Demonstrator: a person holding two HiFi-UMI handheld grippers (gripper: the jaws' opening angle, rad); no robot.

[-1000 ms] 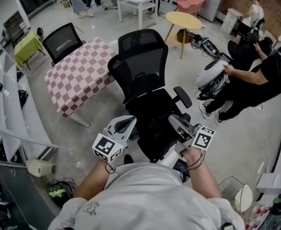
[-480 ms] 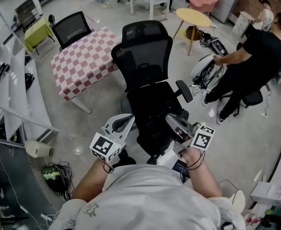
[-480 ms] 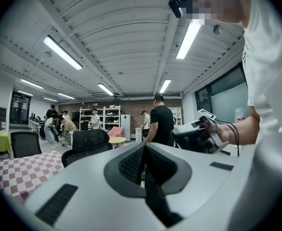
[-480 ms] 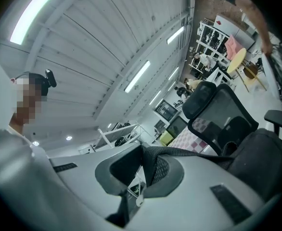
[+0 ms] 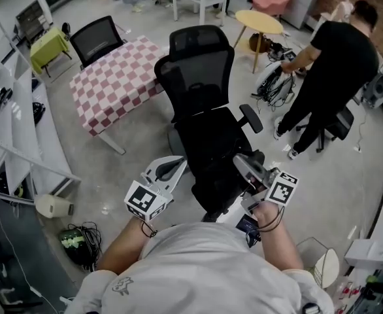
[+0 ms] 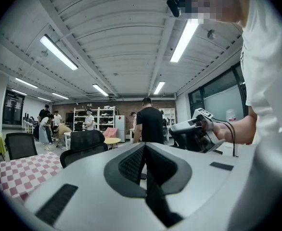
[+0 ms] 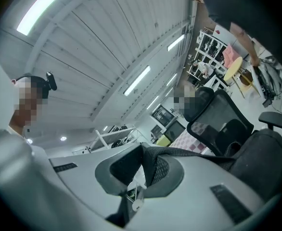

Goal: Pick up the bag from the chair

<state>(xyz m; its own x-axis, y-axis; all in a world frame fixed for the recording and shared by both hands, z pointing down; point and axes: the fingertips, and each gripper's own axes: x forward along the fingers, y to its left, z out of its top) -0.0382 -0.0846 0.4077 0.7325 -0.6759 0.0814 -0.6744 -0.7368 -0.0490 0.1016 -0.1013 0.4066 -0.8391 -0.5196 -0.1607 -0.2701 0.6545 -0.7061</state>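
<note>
Black office chair (image 5: 198, 77) at ctr frame, checkered table (image 5: 113, 84) upper left. Black bag (image 5: 219, 175) on chair seat, lower ctr. Right gripper (image 5: 244, 165) at bag's right edge, jaws clamped on bag strap (image 7: 189, 153). Left gripper (image 5: 173, 169) just left of bag, jaws closed, empty.

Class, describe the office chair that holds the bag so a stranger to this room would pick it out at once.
Start at the red-and-white checked table. The office chair stands just right of it, a black bag on its seat. Unlike the lower black chair beyond the table, it has a tall mesh back topped by a headrest.
</note>
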